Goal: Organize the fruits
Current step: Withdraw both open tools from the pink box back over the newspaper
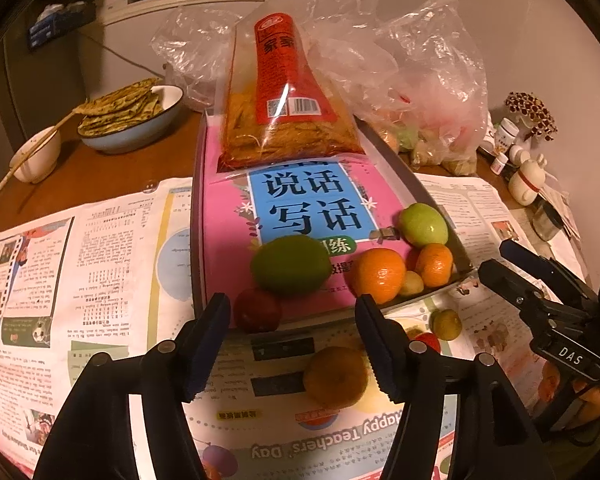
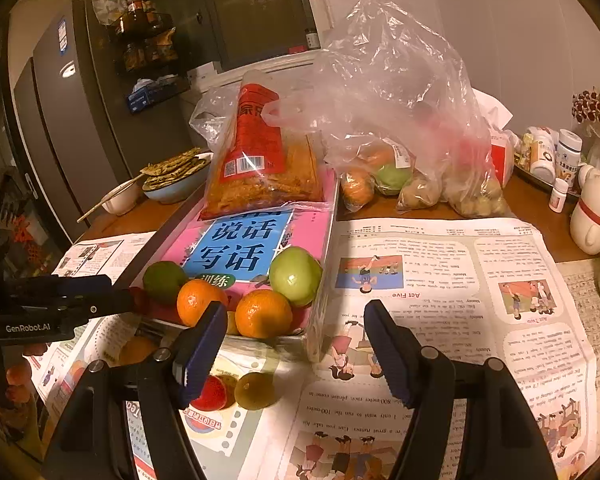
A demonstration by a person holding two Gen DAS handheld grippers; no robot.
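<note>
- The left gripper (image 1: 292,346) hangs over the printed newspaper sheets (image 1: 100,264) with its jaws parted about halfway and nothing between the blue pads; a brownish round fruit (image 1: 335,376) lies on the paper just below the gap, not touched by either finger
- The right gripper (image 2: 296,350) also stands about half open and holds nothing; its left finger (image 2: 200,354) partly hides a small red fruit (image 2: 211,394), and a small yellow-green fruit (image 2: 256,390) lies just beside that one on the paper
- A pink book with a blue title panel (image 1: 300,216) lies in a flat grey tray (image 1: 198,200), tilted, its near end low
- At that near end sit a dark green round fruit (image 1: 290,264), a dark red fruit (image 1: 258,310), 2 oranges (image 1: 378,276) (image 1: 434,264), a pale green apple (image 1: 423,225) and a small yellowish fruit (image 1: 411,283) between the oranges
- A clear bag with a red label and yellow strips inside (image 1: 284,112) rests on the book's far end
- Crumpled clear plastic bags holding more fruit (image 2: 400,152) stand behind the tray on the brown table (image 1: 100,164)
- A blue-rimmed bowl of flat pancakes (image 1: 132,120) sits far left
</note>
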